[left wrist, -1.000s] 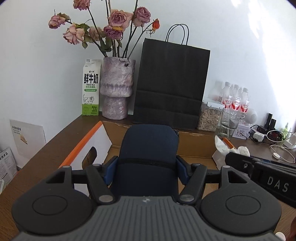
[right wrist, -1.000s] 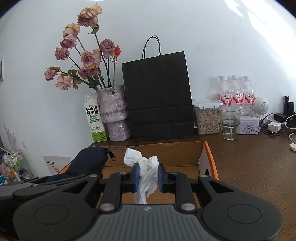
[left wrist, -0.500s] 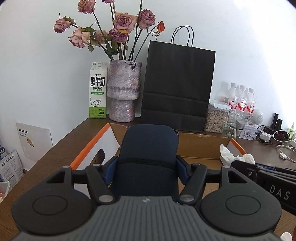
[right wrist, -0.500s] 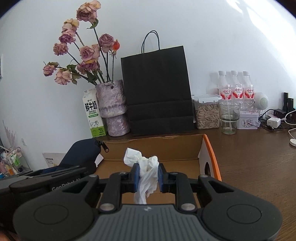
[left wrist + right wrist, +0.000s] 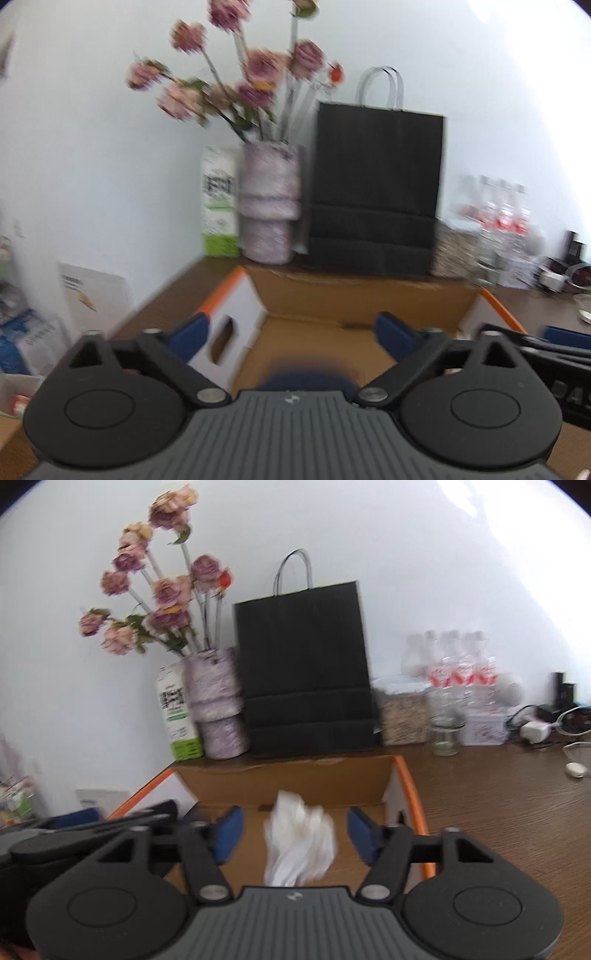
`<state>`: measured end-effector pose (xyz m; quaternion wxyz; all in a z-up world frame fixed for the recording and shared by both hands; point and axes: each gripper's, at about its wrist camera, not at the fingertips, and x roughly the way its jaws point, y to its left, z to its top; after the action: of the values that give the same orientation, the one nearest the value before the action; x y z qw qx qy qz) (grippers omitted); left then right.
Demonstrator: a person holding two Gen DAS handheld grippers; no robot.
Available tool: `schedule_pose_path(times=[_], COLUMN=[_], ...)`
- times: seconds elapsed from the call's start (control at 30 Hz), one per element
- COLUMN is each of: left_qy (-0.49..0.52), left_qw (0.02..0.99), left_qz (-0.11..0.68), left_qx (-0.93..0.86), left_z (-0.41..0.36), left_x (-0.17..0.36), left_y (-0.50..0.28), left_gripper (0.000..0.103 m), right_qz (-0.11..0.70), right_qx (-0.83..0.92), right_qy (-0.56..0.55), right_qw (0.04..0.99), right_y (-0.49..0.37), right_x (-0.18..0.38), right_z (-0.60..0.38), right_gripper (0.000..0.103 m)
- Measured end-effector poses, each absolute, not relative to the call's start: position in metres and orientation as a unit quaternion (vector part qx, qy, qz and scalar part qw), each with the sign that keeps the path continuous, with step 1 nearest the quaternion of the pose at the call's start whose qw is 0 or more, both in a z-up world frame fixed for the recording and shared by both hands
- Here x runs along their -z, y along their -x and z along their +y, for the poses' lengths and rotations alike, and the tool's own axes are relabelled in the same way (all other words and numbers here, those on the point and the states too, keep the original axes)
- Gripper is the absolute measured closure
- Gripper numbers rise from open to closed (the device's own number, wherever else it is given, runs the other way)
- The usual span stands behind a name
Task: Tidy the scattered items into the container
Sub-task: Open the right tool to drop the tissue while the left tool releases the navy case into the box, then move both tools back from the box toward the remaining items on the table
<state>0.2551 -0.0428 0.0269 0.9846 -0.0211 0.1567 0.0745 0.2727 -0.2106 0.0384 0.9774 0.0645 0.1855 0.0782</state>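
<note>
Jaws, left: the left gripper (image 5: 291, 330) is seen with its jaws spread wide and opening; no pad presses on anything.
Jaws, right: the right gripper (image 5: 293, 829) is seen with its jaws opening; the crumpled white tissue (image 5: 299, 843) is between the blue pads, touched by neither.
Dark blue pouch: a blurred dark blue pouch (image 5: 308, 376) is seen low between the left jaws, just above the gripper body, over the floor of the box; whether it rests there cannot be told.
Tissue: it is seen over the box interior, in front of the back wall; whether it rests on anything cannot be told.
Cardboard box: an open cardboard box (image 5: 280, 779) with orange-edged white side flaps is set on the brown bench (image 5: 498, 801), near its back left corner.
Back edge of bench: a milk carton (image 5: 177, 716), a mottled vase (image 5: 218, 705) of pink roses (image 5: 166, 590) and a black paper bag (image 5: 304, 668) are lined up against the wall behind the box.
Right of the bag: a jar of grain (image 5: 402, 716), a glass (image 5: 445, 738) and water bottles (image 5: 458, 672) are grouped along the back edge.
Far right edge: a charger and cables (image 5: 535, 729) are lying there.
Sharpness: both views are blurred.
</note>
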Motion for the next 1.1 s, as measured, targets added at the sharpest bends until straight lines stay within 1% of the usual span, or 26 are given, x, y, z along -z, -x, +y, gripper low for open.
schedule_pose_path(times=[0.03,0.07,0.13,1.1], left_qy=[0.023,0.03,0.041,0.034], left_qw=[0.986,0.986,0.986,0.986], left_qz=[0.147,0.144,0.146,0.144], left_qx=[-0.078,-0.075,-0.07,-0.071], left_z=[-0.041,-0.039,-0.036,-0.036], left_x=[-0.029,-0.03,-0.032,-0.035], left_y=[-0.253,-0.251,-0.251,-0.249], left_gripper=[0.0,0.0,0.0,0.0], right_qz=[0.181,0.178,0.175,0.16], right_qx=[-0.07,-0.072,-0.078,-0.082], right_qy=[-0.064,-0.066,-0.073,-0.071], right_qw=[0.979,0.979,0.979,0.981], right_y=[-0.272,-0.272,-0.27,-0.262], right_x=[-0.04,-0.04,-0.041,-0.049], right_z=[-0.212,-0.214,-0.216,-0.216], right_gripper=[0.013,0.002,0.002,0.002])
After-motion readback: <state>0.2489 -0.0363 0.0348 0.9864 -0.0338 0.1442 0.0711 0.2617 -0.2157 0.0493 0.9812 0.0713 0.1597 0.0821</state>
